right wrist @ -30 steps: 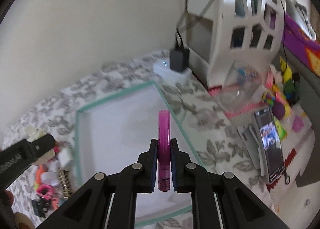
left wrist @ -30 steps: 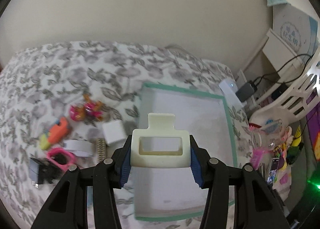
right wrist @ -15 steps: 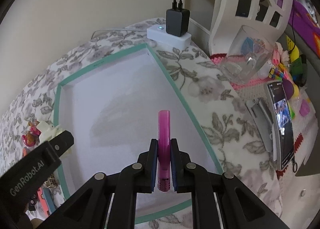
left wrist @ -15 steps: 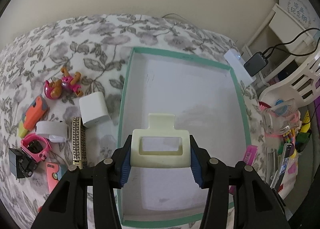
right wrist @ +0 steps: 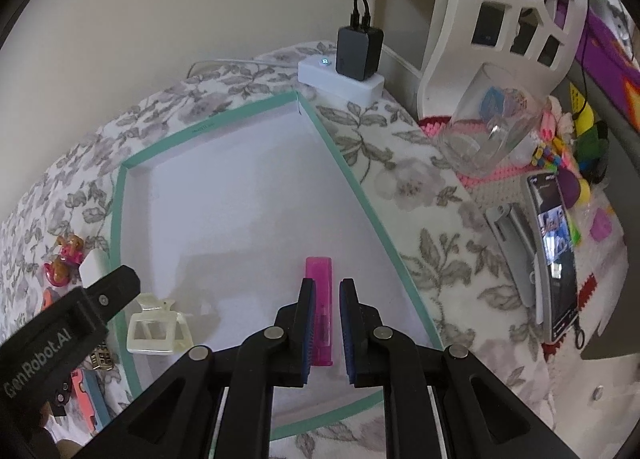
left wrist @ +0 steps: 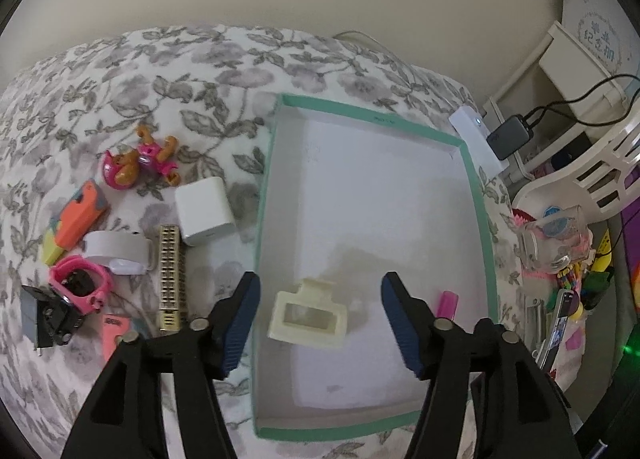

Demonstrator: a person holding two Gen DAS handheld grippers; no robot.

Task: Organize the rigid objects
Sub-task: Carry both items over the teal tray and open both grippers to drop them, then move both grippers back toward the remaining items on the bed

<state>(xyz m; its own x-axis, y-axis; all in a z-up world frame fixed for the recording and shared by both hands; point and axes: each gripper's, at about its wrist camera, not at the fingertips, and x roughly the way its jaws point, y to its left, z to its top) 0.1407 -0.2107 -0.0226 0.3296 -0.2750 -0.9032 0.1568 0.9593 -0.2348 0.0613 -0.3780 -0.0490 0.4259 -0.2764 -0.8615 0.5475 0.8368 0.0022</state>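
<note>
A white tray with a teal rim lies on the flowered bedspread. A cream hair clip rests on the tray floor near its left wall. My left gripper hangs over the clip with its jaws opening, and the pads do not touch it. A flat pink stick lies on the tray floor at the front right. My right gripper straddles it with the jaws opening a little, and a gap shows beside the right pad.
Left of the tray lie a white cube charger, a gold comb, a pink toy and several other small items. A power strip with a black plug, a glass jar and a phone sit right of the tray.
Both grippers came down closer to the tray. The left jaws spread and let go of the cream clip. The right jaws parted, and the pink stick went from on edge to flat.
</note>
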